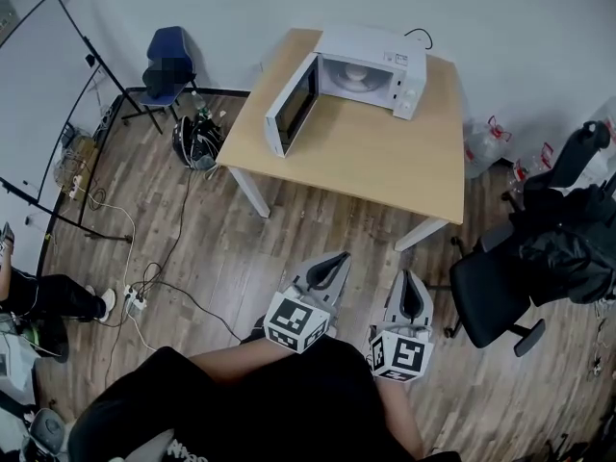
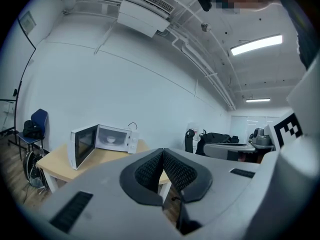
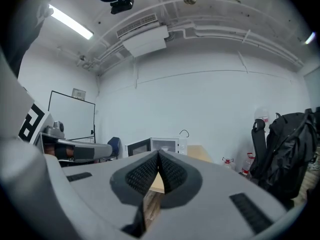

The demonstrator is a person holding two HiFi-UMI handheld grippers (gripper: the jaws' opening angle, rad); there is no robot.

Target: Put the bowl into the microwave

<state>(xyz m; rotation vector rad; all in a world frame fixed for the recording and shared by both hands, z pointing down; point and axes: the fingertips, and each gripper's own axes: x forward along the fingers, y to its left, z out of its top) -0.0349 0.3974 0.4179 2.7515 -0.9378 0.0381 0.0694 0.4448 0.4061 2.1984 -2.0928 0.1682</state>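
A white microwave (image 1: 371, 70) stands at the far side of a wooden table (image 1: 385, 157), its door (image 1: 292, 104) swung open to the left. A white bowl (image 1: 356, 73) sits inside the cavity; the bowl (image 2: 111, 140) also shows in the left gripper view. Both grippers hang over the wood floor, well short of the table and close to my body. My left gripper (image 1: 335, 261) is shut with nothing in it, pads pressed together (image 2: 163, 151). My right gripper (image 1: 409, 279) is shut and empty too (image 3: 158, 155), and it points toward the microwave (image 3: 159, 146).
A black office chair (image 1: 491, 292) with dark bags stands right of the table. A blue chair (image 1: 168, 61) and a helmet (image 1: 197, 142) are at the left, beside a whiteboard (image 1: 38, 94). Cables and a power strip (image 1: 133, 298) lie on the floor. Another person's leg (image 1: 53, 296) shows at the left edge.
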